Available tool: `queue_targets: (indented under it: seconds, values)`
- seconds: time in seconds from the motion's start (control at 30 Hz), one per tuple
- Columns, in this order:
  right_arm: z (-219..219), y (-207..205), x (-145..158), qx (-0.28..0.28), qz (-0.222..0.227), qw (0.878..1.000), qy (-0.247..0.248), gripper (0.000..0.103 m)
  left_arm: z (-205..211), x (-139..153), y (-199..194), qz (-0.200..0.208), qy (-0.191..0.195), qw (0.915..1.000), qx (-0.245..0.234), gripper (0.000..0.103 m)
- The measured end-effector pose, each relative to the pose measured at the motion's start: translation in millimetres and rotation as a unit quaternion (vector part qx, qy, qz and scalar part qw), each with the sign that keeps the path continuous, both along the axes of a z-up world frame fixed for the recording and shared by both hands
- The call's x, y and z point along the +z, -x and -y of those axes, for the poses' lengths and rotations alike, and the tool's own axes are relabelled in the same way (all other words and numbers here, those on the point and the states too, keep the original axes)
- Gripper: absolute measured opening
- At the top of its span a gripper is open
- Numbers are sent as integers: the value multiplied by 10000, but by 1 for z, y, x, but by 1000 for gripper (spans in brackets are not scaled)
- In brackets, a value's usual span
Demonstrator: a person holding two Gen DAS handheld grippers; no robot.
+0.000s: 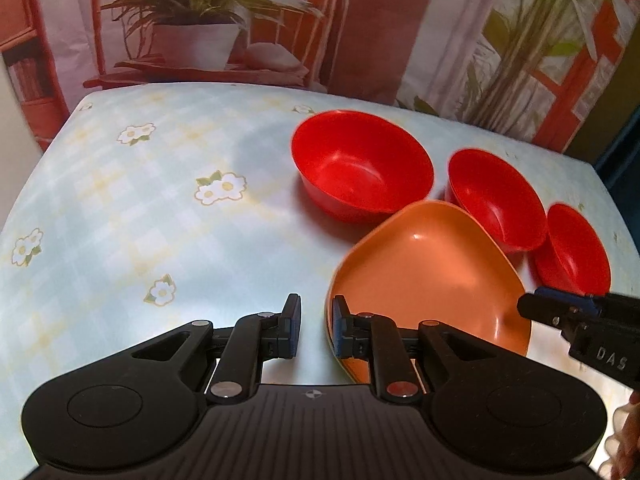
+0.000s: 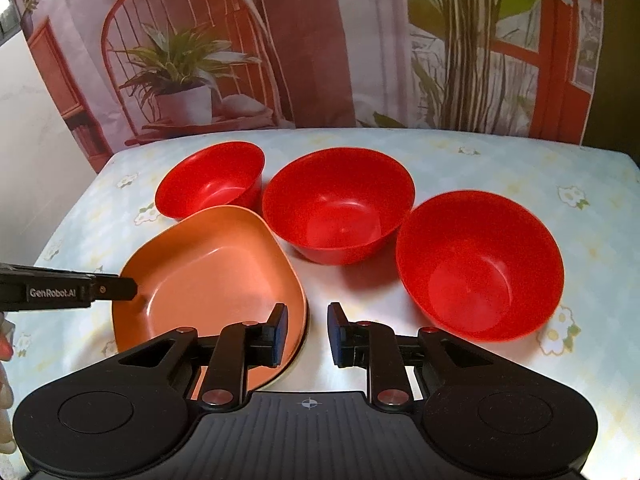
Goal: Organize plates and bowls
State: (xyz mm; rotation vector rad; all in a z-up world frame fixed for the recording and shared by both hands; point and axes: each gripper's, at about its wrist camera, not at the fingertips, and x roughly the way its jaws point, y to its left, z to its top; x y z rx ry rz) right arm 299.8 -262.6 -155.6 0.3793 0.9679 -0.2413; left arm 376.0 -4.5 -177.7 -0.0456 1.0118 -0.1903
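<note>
An orange rounded-square plate point(image 1: 432, 268) point(image 2: 208, 272) lies on the flowered tablecloth, with three red bowls behind and beside it: one point(image 1: 362, 164) point(image 2: 212, 180), a second point(image 1: 496, 200) point(image 2: 338, 204) and a third point(image 1: 572, 248) point(image 2: 480, 264). My left gripper point(image 1: 317, 320) stands open at the plate's left rim, its right finger over the rim. My right gripper point(image 2: 307, 328) is open astride the plate's right rim, pads clear of it. Each gripper's finger point(image 1: 536, 309) point(image 2: 120, 288) shows from the side in the other's view, over the plate's edge.
The table point(image 1: 160, 200) point(image 2: 480, 160) ends at a printed backdrop of a potted plant point(image 1: 200, 20) and a chair point(image 2: 184, 60). Bare cloth lies left of the plate in the left wrist view. A person's hand point(image 1: 628, 440) point(image 2: 6, 360) shows at the frame edges.
</note>
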Motion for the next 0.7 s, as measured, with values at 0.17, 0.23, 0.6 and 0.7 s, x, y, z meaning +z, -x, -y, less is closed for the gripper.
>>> queue_targets:
  seconds: [0.17, 0.23, 0.6, 0.7]
  values:
    - [2, -6, -6, -8, -57, 10000, -3, 21, -4, -1, -8, 17, 63, 9998, 171, 21]
    - [2, -7, -9, -5, -83, 10000, -32, 21, -4, 0, -9, 24, 106, 9998, 186, 21]
    - [2, -3, -16, 19, -160, 9997, -197, 19, -11, -7, -13, -60, 35, 9998, 168, 41]
    - [3, -2, -16, 14, -156, 9996, -233, 20, -11, -8, -14, -69, 34, 9998, 166, 41]
